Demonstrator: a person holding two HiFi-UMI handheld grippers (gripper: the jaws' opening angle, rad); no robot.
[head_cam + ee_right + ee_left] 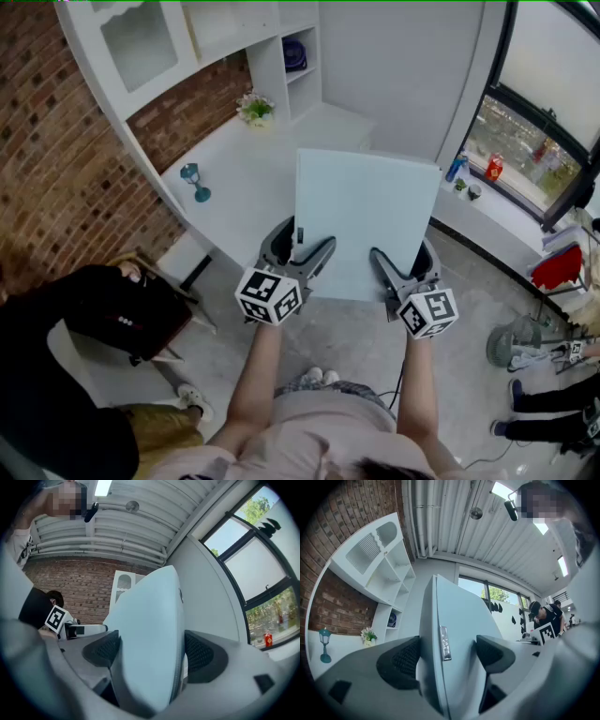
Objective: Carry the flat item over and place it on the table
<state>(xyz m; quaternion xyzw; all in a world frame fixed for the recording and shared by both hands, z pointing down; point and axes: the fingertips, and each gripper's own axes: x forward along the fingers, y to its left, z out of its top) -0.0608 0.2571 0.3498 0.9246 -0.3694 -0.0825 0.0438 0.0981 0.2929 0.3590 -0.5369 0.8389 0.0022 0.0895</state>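
The flat item is a pale blue-white panel (366, 220), held up in the air over the near edge of the white table (234, 183). My left gripper (302, 242) grips its lower left edge and my right gripper (401, 255) its lower right edge. The left gripper view has the panel (454, 620) standing edge-on between the dark pads of the left gripper (445, 656), with a small metal tag on its edge. In the right gripper view the panel (150, 630) fills the gap of the right gripper (150, 653). Both are shut on it.
On the table stand a teal lamp (195, 181) and a small flower pot (255, 108), below a white shelf unit (281, 56) against a brick wall. A chair with a black bag (122, 309) is at the left. Bottles (492, 169) line the window sill; someone's legs (553, 417) show at the right.
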